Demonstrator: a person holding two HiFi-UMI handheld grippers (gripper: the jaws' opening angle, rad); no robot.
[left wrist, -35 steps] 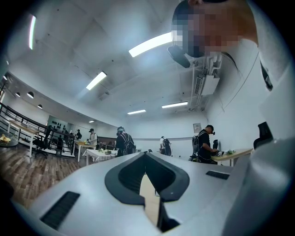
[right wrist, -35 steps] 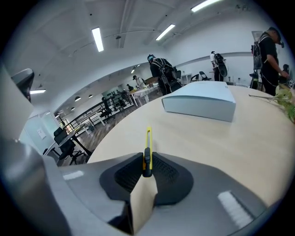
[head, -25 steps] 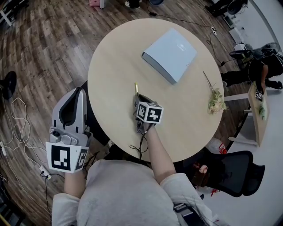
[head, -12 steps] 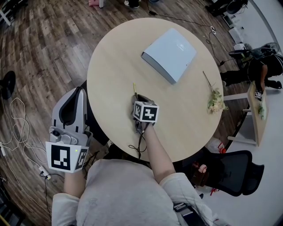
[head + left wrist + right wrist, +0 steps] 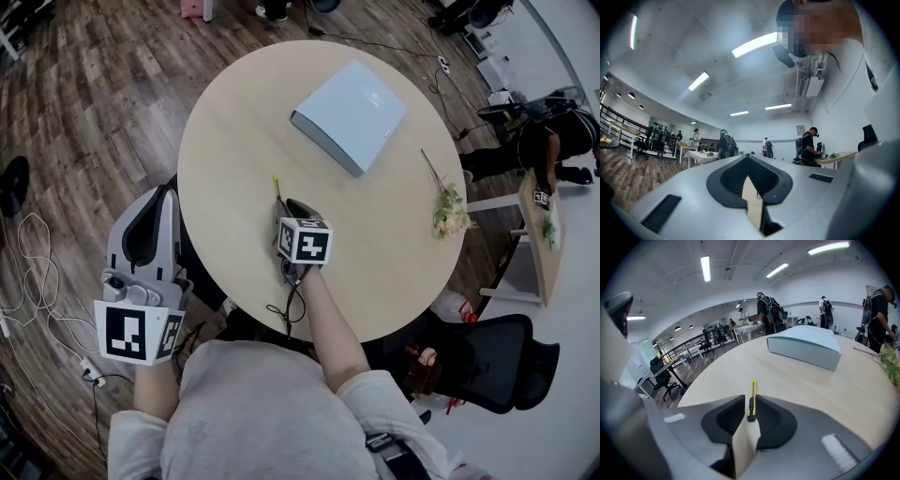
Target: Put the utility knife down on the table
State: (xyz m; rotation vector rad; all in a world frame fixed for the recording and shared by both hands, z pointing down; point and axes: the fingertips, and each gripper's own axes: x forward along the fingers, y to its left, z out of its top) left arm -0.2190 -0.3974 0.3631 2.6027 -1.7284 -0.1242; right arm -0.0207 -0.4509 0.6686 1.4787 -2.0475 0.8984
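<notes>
Right gripper (image 5: 750, 401) clenched on utility knife (image 5: 752, 389) at its near end, likely light, stiff, slick-sided; left gripper (image 5: 748, 161) closed, empty.

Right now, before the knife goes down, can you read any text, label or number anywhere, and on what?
No text can be read in any view.
Light blue box: small mark on its lid, too small to read.
Cubes on the left gripper and right gripper: square patterns only, no words.
Utility knife: no print visible.
Wall sign: blurred.
</notes>
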